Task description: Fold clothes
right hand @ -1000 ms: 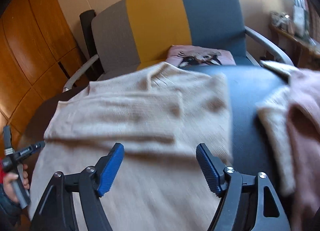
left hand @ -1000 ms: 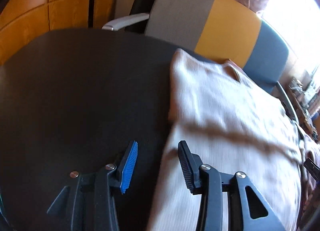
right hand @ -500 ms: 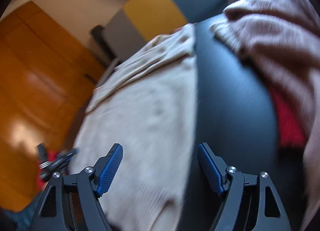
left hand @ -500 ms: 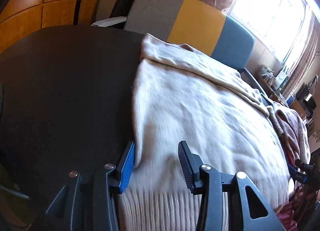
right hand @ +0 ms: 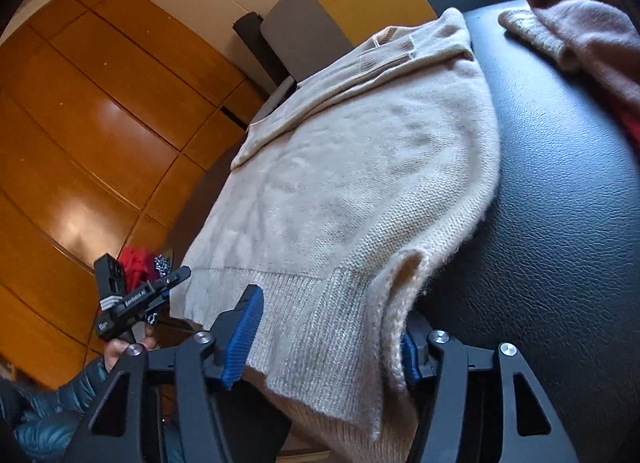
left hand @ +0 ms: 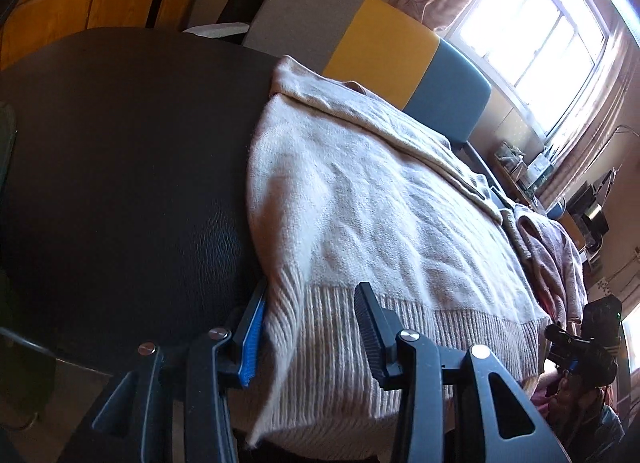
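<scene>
A cream knit sweater lies flat on a black table, its sleeves folded across the chest and its ribbed hem toward me. My left gripper is open, its jaws straddling the hem's left corner. The sweater also shows in the right wrist view. My right gripper is open, its jaws straddling the hem's right corner, where the cloth bunches up. The left gripper also shows in the right wrist view.
A pink knit garment lies on the table to the right of the sweater, with red cloth under it. A grey, yellow and blue chair stands behind the table. Wooden panels line the left wall.
Both grippers have drawn back from over the sweater's body to its near hem, and each now has a hem corner between its open jaws.
</scene>
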`<state>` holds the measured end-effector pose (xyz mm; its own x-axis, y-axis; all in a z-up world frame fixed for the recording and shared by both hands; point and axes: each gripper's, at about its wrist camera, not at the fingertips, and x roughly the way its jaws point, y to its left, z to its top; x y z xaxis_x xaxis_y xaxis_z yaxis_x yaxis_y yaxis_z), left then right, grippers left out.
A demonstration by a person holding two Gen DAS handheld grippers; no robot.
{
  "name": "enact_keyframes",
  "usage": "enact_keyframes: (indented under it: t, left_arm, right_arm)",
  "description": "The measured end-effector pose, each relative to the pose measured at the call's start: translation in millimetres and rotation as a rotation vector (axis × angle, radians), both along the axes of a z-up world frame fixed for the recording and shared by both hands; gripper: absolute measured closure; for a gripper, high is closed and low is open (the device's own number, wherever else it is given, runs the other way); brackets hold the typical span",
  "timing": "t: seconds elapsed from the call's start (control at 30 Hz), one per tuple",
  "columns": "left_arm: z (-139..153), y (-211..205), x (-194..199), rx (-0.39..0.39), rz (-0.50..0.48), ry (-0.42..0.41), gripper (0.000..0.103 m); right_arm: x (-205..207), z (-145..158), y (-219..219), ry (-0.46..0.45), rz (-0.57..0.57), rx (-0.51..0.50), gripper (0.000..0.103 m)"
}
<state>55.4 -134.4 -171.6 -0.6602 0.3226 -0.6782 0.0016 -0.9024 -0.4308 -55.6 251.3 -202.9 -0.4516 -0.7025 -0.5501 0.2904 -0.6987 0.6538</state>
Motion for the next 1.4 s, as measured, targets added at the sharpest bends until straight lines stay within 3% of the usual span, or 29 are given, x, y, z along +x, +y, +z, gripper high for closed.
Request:
enact_keyframes:
  t: [0.2,0.37,0.47,0.53,0.6,0.67,0.97,1.1,1.4]
  left_arm:
    - [2,13,3,-0.062,-0.039,-0.018,0.062]
    - [1,20,14,-0.125,-0.045,-0.027,0.067]
    - [2,25,14,-0.167,-0.042,-0.031,0.085]
    - [3,26,14,-0.17,-0.046,-0.037,0.092]
    - [3,26,15,-0.16,-0.07,-0.047,0.093]
    - [4,26,18,-0.147,-0.103,-0.059,0.094]
    - [14,-10,44,0.068,-0.23,-0.125,0.094]
    - [28,-30,45,0.243,-0.251,-0.079,0.094]
    - [55,-39,-13,0.375,-0.201,0.028,0.094]
  right_arm:
    - [-6,-3,3,-0.034,0.012,-0.056,0.037]
    - [-2,-2,-7,0.017,0.057,0.005,0.036]
    - [-1,-2,-13,0.037,0.044,0.074,0.053]
    - [-1,-4,-14,0.039,0.023,0.114,0.079]
    - [1,-6,-11,0.034,0.01,0.132,0.087]
    - [8,-4,-3,0.043,0.017,0.146,0.087]
    - [24,-2,-1,0.003,0.077,0.115,0.088]
    - [26,5,-4,0.003,0.099,0.077,0.089]
    - [-21,45,-16,0.097,0.094,0.019,0.092]
